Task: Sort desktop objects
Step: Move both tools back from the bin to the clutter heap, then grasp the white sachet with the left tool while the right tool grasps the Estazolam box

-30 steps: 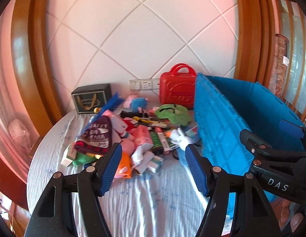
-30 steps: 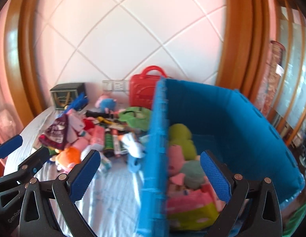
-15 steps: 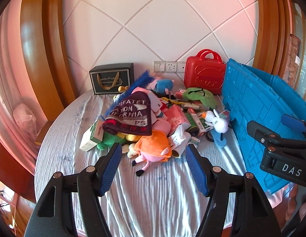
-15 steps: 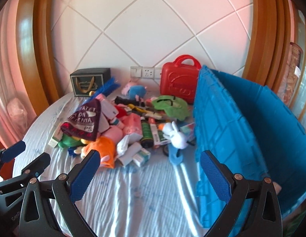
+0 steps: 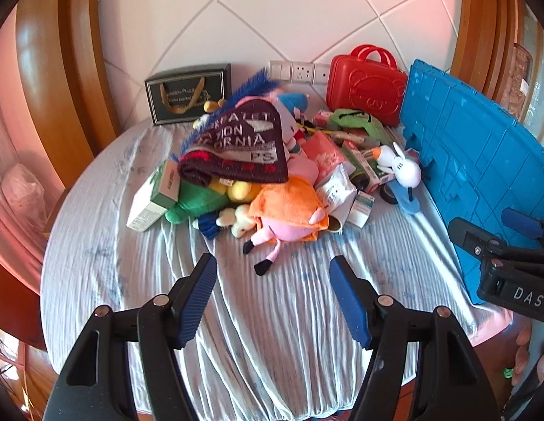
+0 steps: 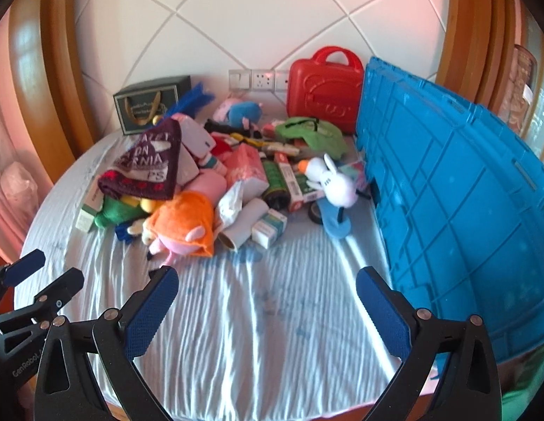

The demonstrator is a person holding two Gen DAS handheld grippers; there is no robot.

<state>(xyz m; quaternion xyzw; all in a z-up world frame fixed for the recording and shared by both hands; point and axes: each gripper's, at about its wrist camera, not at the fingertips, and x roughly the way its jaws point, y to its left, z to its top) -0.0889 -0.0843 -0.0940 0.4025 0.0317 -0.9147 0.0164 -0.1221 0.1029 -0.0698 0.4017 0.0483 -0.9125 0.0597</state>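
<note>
Round table [image 5: 236,343] under a wrinkled pale blue cloth, set against a white diamond-tiled wall with curved wooden trim on both sides.

Nearest: left gripper [image 5: 273,301], jaws spread wide, nothing between them, hovering over bare cloth just short of the pile. Right gripper [image 6: 266,314], jaws likewise spread and empty, over bare cloth near the table's front edge, close beside the crate wall.

Right side: large blue plastic crate [image 6: 457,217], standing on the table, its ribbed wall facing the pile.

Mid-table, the heap of loose items:
- orange-and-pink plush toy [image 5: 289,215] at the near edge, one leg stretched toward the left gripper
- green plush toy [image 5: 198,201] and white-green carton [image 5: 150,198] at the left
- maroon knitted beanie with white lettering [image 5: 240,147] on top
- white rabbit-shaped fan on a blue base [image 5: 403,175] at the right, just beside the crate
- small medicine boxes and a dark green bottle [image 6: 275,182] between, partly buried

Far edge by the wall: dark gift box with gold handles [image 5: 189,93] at left, red plastic toy suitcase [image 5: 366,86] at right, touching the crate's far corner or nearly; cannot tell which.
</note>
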